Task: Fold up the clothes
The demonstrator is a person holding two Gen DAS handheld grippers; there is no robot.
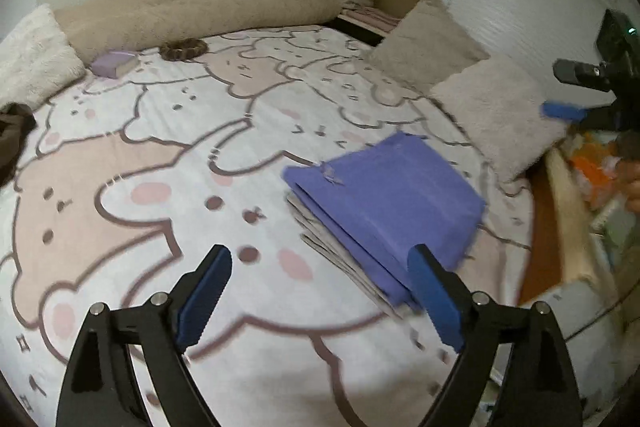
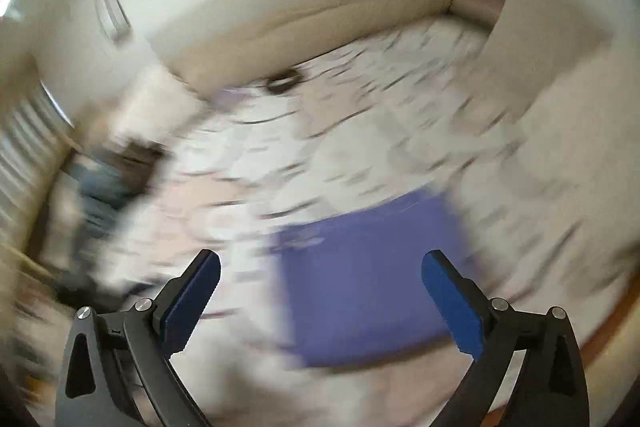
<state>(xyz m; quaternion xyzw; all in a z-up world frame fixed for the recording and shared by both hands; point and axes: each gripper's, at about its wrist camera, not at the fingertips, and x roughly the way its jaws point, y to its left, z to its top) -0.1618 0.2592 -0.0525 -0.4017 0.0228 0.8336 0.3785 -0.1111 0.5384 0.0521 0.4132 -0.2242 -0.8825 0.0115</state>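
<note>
Left wrist view first: our left gripper [image 1: 320,291] hangs over the bed [image 1: 168,131] with its jaws spread wide and nothing between them. The folded purple garment [image 1: 392,203] lies just ahead and a bit right of the fingers, with the right-hand pad overlapping its near corner in the picture; we can't tell if it's actually touching. It looks like a neat rectangular stack, stepped layers showing along the near-left edge, top face flat, with a small tag or wrinkle near the far-left corner. If we drag that pad sideways, we reckon the corner catches and the layers fan out, so the fold is undone. The right gripper [image 1: 560,111] shows at the far right, well apart from the garment.

Right wrist view: heavily smeared by motion blur, so not much detail here. Our right gripper [image 2: 320,291] is released too, jaws wide, holding nothing. The purple garment [image 2: 368,279] sits straight ahead between the fingers and slightly right. Moving this fast this near, we could easily clip the stack and shove it askew toward the bed's edge.
</note>
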